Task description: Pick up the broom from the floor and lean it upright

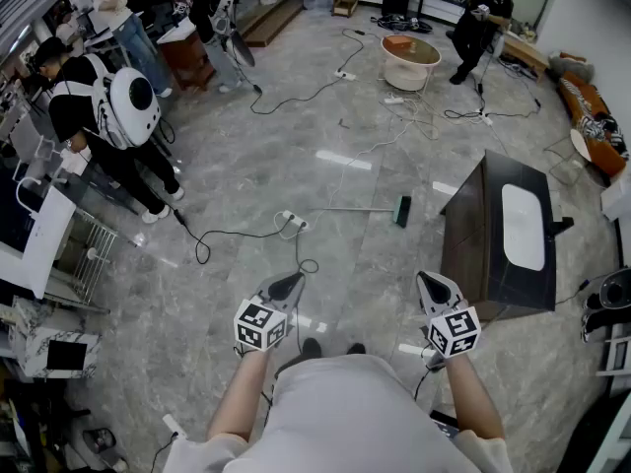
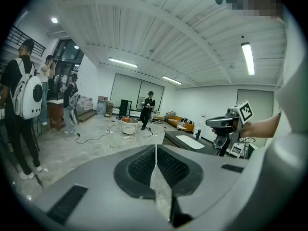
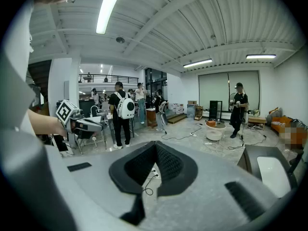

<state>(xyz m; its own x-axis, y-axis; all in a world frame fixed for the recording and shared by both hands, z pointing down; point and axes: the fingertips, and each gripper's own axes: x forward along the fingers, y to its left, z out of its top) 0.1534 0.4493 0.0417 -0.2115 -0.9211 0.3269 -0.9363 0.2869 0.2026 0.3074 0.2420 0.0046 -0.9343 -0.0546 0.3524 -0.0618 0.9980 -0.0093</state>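
Broom (image 1: 399,210), thin handle (image 1: 357,208) barely visible

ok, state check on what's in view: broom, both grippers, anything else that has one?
broom: lying flat on the floor, not picked up, apart from both grippers
left gripper: jaws shut, empty
right gripper: jaws shut, empty
power strip: on the floor, cables running from it
dark table: standing upright, right of the broom
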